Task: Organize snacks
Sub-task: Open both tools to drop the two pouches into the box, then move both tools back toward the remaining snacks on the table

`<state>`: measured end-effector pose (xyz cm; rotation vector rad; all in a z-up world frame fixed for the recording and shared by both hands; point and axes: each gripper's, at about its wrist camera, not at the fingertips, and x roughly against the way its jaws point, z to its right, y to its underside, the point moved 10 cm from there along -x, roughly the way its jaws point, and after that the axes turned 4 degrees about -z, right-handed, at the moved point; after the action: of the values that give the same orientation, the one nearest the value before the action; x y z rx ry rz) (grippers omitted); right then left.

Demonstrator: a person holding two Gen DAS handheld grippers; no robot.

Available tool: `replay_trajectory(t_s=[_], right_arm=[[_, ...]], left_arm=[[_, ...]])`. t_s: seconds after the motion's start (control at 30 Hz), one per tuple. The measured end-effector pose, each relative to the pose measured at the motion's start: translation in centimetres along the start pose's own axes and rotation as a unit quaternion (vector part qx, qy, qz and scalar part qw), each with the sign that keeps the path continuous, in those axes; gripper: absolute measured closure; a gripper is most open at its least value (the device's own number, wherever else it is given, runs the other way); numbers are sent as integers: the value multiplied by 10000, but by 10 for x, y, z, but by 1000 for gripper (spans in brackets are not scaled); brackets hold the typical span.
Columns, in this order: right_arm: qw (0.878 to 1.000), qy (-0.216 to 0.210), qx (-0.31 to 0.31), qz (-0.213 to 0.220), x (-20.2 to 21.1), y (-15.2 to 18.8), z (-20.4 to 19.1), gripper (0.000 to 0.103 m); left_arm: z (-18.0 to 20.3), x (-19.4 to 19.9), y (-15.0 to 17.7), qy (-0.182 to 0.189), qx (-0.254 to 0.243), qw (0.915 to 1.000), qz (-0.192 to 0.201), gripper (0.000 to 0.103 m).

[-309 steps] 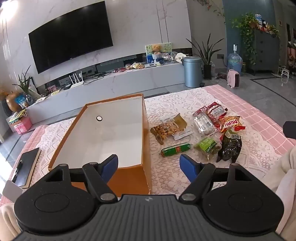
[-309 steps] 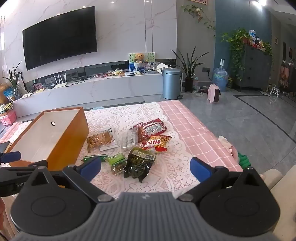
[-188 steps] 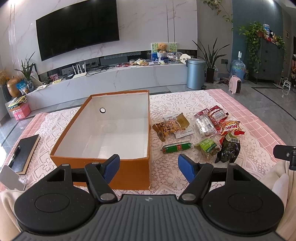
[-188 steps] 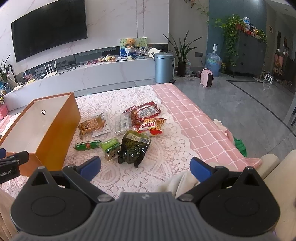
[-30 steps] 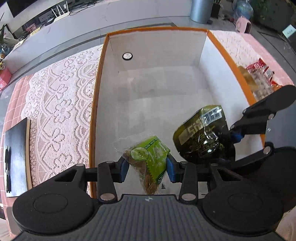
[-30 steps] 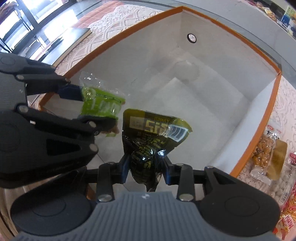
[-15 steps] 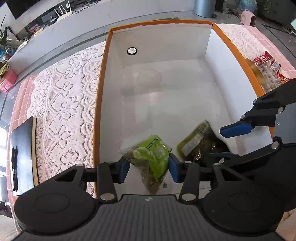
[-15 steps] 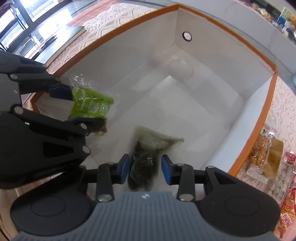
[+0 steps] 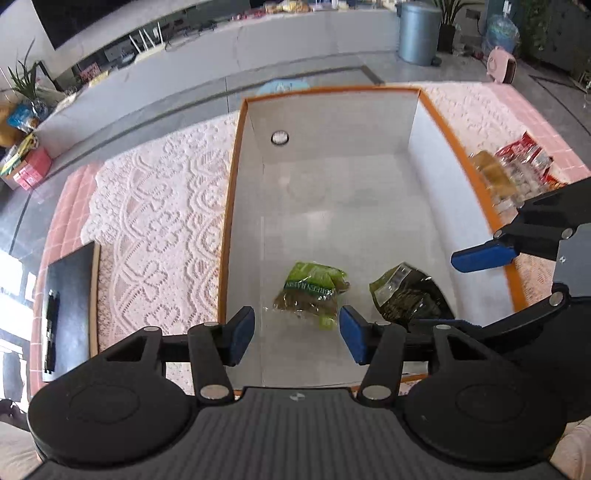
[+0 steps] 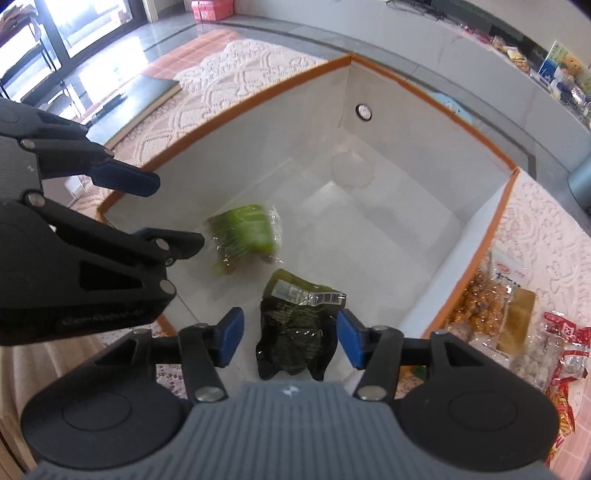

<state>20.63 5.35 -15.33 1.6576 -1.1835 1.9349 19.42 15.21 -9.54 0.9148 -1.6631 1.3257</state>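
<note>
Two packets on the floor of the orange box [image 9: 458, 147], both tongs spread.
Left tongs [image 9: 297, 334] and right tongs [image 10: 288, 341], jaws just opened, empty. Green raisin packet [image 9: 310, 293] beside dark green pouch [image 10: 295, 332], barcode end pointing toward far wall.

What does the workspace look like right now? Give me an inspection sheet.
Surface: table under a pink lace cloth.
Job's things: orange box, open top; green pack and dark pack lie side by side on its floor near the front; more snacks on the cloth outside the box's right wall.
Clutter: black notebook left of the box.
Grippers: left gripper open above the green pack, right gripper open above the dark pack; both sets of jaws have just been opening, nothing gripped.
Cables: nothing seen.
Surroundings: TV bench, grey bin, plants.
</note>
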Motion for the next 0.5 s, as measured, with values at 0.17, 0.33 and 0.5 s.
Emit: replay_trajectory(t_s=[0.17, 0.33, 0.5], right_arm=[[9993, 67, -148, 338, 28, 6, 1, 45], [9954, 208, -450, 817, 60, 19, 12, 45], [9821, 550, -896, 1560, 96, 43, 29, 42]], left_arm=[[5, 26, -4, -36, 86, 9994, 335, 40], [18, 54, -5, -62, 97, 9968, 791, 40], [44, 85, -9, -6, 66, 9889, 1483, 40]])
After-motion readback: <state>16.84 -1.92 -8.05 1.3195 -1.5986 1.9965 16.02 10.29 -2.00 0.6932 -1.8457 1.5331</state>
